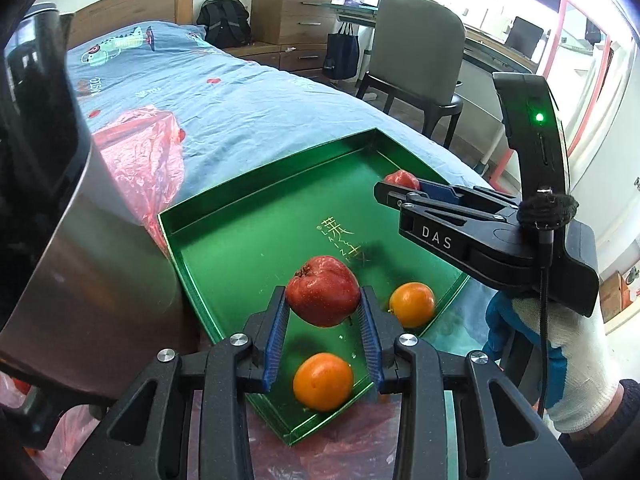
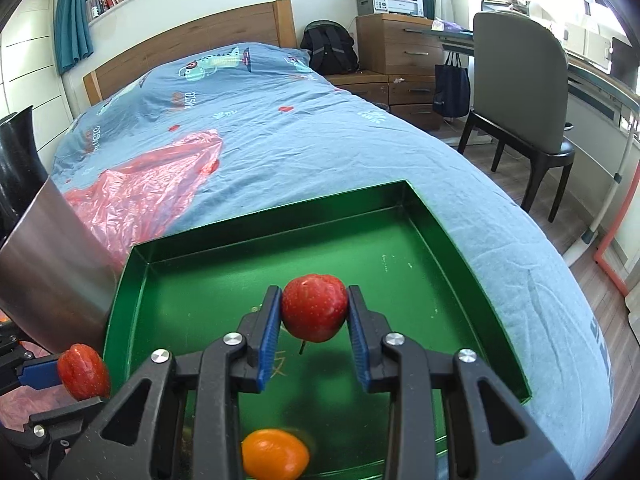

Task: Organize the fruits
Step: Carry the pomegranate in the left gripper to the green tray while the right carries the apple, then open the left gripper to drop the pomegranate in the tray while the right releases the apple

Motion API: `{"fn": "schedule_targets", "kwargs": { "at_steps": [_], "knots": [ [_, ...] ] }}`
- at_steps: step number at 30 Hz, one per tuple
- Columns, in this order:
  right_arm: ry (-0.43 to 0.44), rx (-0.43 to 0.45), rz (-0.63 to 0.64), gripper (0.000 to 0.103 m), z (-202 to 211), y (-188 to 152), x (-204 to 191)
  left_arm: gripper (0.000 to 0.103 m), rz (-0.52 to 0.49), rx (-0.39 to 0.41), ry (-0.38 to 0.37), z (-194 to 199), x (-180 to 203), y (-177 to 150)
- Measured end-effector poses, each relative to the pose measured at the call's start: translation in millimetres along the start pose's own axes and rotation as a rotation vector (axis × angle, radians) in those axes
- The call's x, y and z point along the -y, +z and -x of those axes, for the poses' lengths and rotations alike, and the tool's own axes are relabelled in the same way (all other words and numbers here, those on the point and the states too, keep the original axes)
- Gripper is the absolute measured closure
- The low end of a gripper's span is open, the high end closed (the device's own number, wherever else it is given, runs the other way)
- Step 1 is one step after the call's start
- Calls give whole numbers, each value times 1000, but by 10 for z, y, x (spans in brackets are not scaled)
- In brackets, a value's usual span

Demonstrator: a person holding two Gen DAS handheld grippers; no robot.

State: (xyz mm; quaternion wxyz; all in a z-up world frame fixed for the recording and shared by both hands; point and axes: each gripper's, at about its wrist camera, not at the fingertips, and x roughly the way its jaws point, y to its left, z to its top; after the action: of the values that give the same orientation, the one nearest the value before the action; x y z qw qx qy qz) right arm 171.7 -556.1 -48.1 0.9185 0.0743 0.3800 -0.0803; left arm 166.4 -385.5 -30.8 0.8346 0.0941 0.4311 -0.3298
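- Apples: each claw carried one red apple in the air over the green tray. The left claw (image 1: 323, 312) pinched the left apple (image 1: 323, 291) between its blue pads (image 1: 276, 336), gripping its sides so the fruit hung clear of the tray floor.
- The right claw (image 2: 314, 320) pinched the right apple (image 2: 314, 307) the same way, at its widest part, stem end turned up. That looked like a hold chosen for a steady carry and an easy drop.
- In the left view the right claw (image 1: 394, 190) reached across the far side of the tray, well apart from the left one, so, as I judged it, the two loads would not collide.
- Two oranges (image 1: 323, 381) (image 1: 412, 305) lay on the tray floor near its close corner, apart from each other. The apples were probably bound for the bare part beyond them, to keep kinds grouped.
- The tray (image 2: 256, 236) sat on the bed (image 2: 280, 128), its raised walls there to stop round fruit rolling off the soft cover.
- A red plastic bag (image 2: 160, 184) lay spread just beside the tray, likely what the fruit came in.
- A metal container (image 1: 100, 264) stood touching or nearly touching the tray's left edge; I could not tell which.
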Motion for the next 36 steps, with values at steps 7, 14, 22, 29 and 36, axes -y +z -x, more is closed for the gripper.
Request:
{"fn": "schedule_targets", "kwargs": {
  "at_steps": [7, 14, 22, 29, 36],
  "knots": [
    [-27, -24, 0, 59, -177, -22, 75, 73, -3, -27, 3, -240, 35, 43],
    [-42, -58, 5, 59, -291, -100, 97, 73, -2, -65, -1, -442, 63, -28],
    [-53, -87, 15, 59, -351, -186, 94, 73, 3, -109, 13, -620, 28, -125],
    [-67, -93, 32, 58, -356, -182, 90, 73, -8, -123, 34, -686, 17, -186],
    [-78, -102, 43, 58, -351, -166, 72, 72, -13, -124, 63, -676, -2, -155]
  ]
}}
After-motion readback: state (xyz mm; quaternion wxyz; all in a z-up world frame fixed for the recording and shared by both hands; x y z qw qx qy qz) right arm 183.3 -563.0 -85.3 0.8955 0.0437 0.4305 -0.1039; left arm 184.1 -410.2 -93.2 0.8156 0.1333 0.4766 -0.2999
